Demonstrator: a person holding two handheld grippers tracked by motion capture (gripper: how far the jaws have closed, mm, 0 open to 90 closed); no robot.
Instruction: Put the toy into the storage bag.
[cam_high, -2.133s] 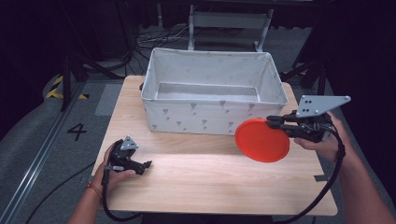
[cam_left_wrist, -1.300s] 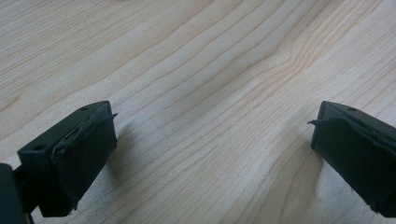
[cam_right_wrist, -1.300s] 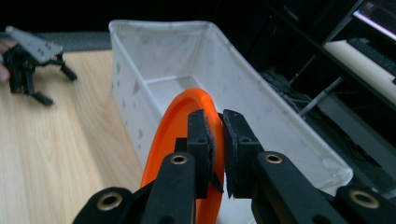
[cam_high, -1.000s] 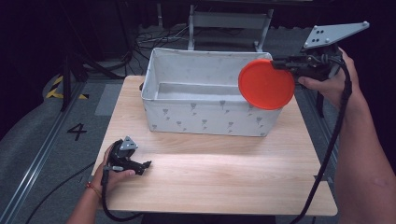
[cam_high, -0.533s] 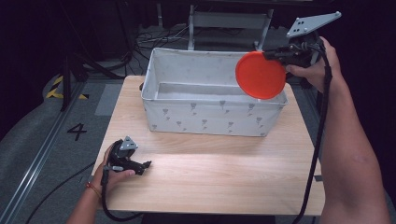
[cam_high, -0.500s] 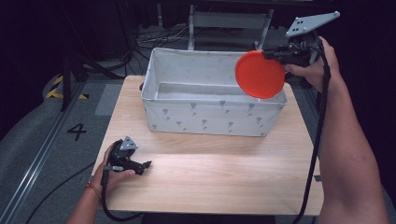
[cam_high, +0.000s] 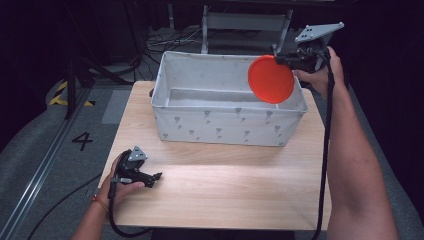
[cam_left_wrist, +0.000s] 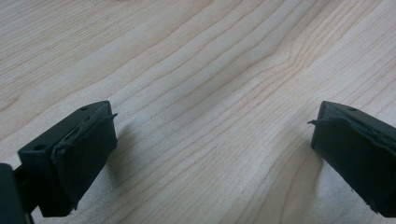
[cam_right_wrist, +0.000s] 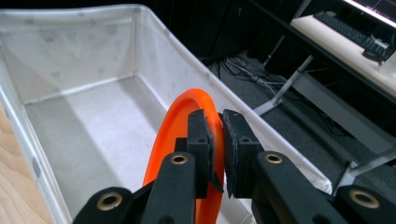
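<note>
Since the earlier frames the orange plate has travelled from low over the table in front of the white fabric bin up and across to the bin's far right corner, while the left gripper has kept its place on the table in front of the bin's left end. In the high view the right gripper hangs above that corner with its jaws clamped on the plate's upper rim, so the plate stands nearly on edge, its lower half already inside the line of the bin's right wall and its face turned toward the person. In the left gripper view the two black jaws stand wide apart with nothing between them, just bare wooden table beneath, well clear of the bin. In the right gripper view the pads are pinched tight on the thin rim of the plate, which hangs edge-on over the bin's pale floor, close beside the right wall. To finish this placement well, I judge the plate should be carried a little further toward the bin's middle, tipped flatter, and lowered near the floor before the jaws part, so it neither clips the soft wall nor drops on edge and rolls.
</note>
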